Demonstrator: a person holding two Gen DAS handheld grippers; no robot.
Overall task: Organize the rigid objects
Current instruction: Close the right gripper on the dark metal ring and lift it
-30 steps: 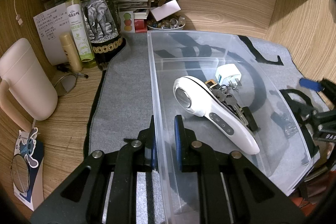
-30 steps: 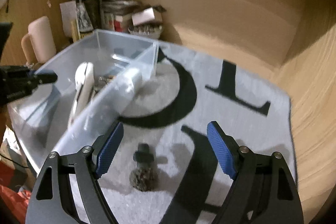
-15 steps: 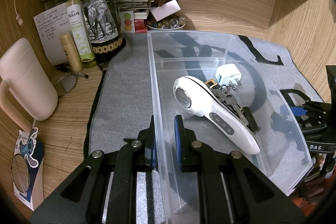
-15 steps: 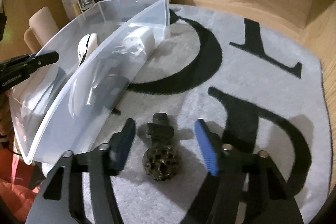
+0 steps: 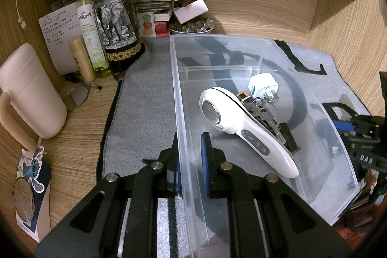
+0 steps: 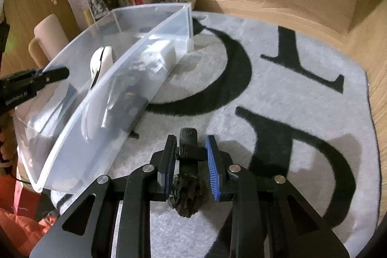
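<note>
From the left wrist, our left gripper pinches the near-left wall of the clear plastic storage bin, presumably to steady it; inside lie a white handheld massager, a bunch of keys and a white plug adapter. From the right wrist, our right gripper has closed around a black clip with a dark knobbly charm on the grey lettered mat (just right of the bin's rim). Open mat lies to the right; the lift must clear that rim.
</note>
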